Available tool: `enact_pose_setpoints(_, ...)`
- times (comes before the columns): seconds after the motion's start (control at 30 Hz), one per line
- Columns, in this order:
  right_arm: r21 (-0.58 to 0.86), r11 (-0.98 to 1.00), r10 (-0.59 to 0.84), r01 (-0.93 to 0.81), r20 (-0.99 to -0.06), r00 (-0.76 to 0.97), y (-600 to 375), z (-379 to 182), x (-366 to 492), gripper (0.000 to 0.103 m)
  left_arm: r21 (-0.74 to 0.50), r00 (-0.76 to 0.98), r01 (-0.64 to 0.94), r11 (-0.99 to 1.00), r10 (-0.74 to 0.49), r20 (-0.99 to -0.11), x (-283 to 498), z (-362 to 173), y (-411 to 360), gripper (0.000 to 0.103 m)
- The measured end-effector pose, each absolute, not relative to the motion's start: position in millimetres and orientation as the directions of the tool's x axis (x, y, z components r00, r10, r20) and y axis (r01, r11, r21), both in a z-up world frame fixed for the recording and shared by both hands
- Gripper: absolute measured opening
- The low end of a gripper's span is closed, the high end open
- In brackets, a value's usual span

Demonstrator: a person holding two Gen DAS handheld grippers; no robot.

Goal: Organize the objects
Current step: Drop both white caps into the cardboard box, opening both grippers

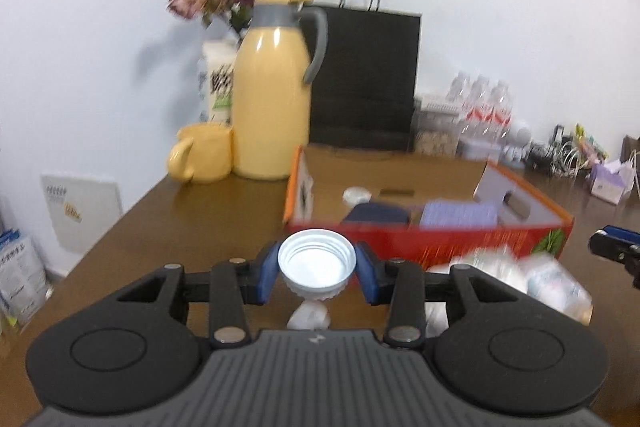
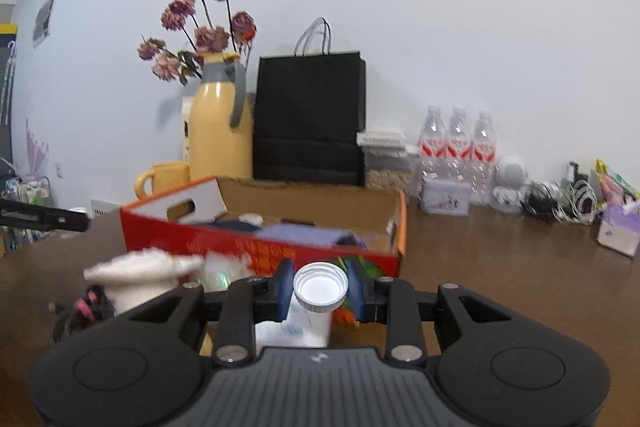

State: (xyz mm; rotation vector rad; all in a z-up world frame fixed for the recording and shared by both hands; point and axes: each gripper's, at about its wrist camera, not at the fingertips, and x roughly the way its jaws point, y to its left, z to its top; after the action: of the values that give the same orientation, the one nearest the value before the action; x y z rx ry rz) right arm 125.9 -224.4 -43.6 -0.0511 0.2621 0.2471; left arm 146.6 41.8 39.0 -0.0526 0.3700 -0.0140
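My left gripper (image 1: 317, 269) is shut on a white screw cap (image 1: 317, 263), held open side up above the brown table, just in front of the red cardboard box (image 1: 432, 245). My right gripper (image 2: 320, 289) is shut on the capped neck of a small white bottle (image 2: 310, 323), also in front of the box (image 2: 264, 247). The box holds a dark blue item (image 1: 376, 215), a purple pack (image 1: 460, 215) and a small white lid (image 1: 356, 194). The right gripper's tip (image 1: 616, 251) shows at the left view's right edge.
A yellow thermos jug (image 1: 272, 99), a yellow mug (image 1: 204, 159), dried flowers and a black paper bag (image 1: 364, 75) stand behind the box. Water bottles (image 2: 456, 147), a tin, cables and a tissue box (image 2: 618, 231) sit at the right. Crumpled white wrappers (image 2: 140, 267) and a hair tie (image 2: 86, 307) lie near the box front.
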Motion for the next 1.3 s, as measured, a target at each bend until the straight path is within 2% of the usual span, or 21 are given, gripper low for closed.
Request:
enact_pose_setpoints(0.27, -0.046, 0.959, 0.268, -0.281, -0.189, 0.945, -194.6, -6.0, 171.6, 0.027, -0.066, 0.961, 0.067, 0.996, -0.082, -0.264, 197.2, 69.1, 7.6, 0.041)
enact_pose_setpoints(0.47, -0.031, 0.971, 0.226, -0.238, -0.217, 0.95, -179.7, -3.0, 230.4, 0.027, -0.069, 0.972, 0.044, 0.997, -0.059, -0.228, 241.5, 70.3, -10.7, 0.041)
enact_pose_setpoints(0.67, 0.011, 0.978, 0.201, -0.208, -0.312, 0.929, -189.7, -32.9, 259.0, 0.027, -0.094, 0.955, 0.022, 0.995, -0.048, -0.293, 265.2, 45.4, -2.3, 0.041)
enact_pose_setpoints(0.97, 0.007, 0.978, 0.202, -0.211, -0.318, 0.926, -188.1, -35.4, 254.9, 0.028, -0.065, 0.956, 0.032, 0.997, -0.05, -0.289, 259.4, 38.6, -9.9, 0.042)
enact_pose_setpoints(1.0, 0.006, 0.978, 0.201, -0.21, -0.32, 0.926, -188.2, -35.6, 254.2, 0.028, -0.062, 0.957, 0.03, 0.998, -0.047, -0.287, 258.6, 38.1, -10.6, 0.047)
enact_pose_setpoints(1.07, 0.003, 0.978, 0.197, -0.208, -0.329, 0.924, -188.0, -36.7, 254.1, 0.029, -0.065, 0.962, 0.021, 0.998, -0.038, -0.271, 256.3, 38.3, -10.6, 0.066)
enact_pose_setpoints(1.1, 0.005, 0.978, 0.196, -0.206, -0.331, 0.923, -188.2, -37.0, 254.4, 0.04, -0.066, 0.966, 0.011, 0.998, -0.027, -0.258, 254.3, 38.7, -10.3, 0.086)
enact_pose_setpoints(1.13, 0.009, 0.979, 0.193, -0.201, -0.33, 0.924, -189.0, -37.4, 254.5, 0.067, -0.068, 0.972, -0.007, 0.998, -0.009, -0.235, 251.3, 39.2, -9.6, 0.103)
enact_pose_setpoints(1.2, 0.013, 0.983, 0.179, -0.184, -0.32, 0.93, -190.5, -38.0, 253.7, 0.102, -0.074, 0.984, -0.039, 0.997, 0.026, -0.177, 243.5, 39.9, -9.1, 0.103)
enact_pose_setpoints(1.3, 0.009, 0.987, 0.158, -0.163, -0.302, 0.94, -191.1, -37.1, 252.1, 0.103, -0.077, 0.986, -0.024, 0.997, 0.011, -0.169, 240.4, 42.5, -10.2, 0.103)
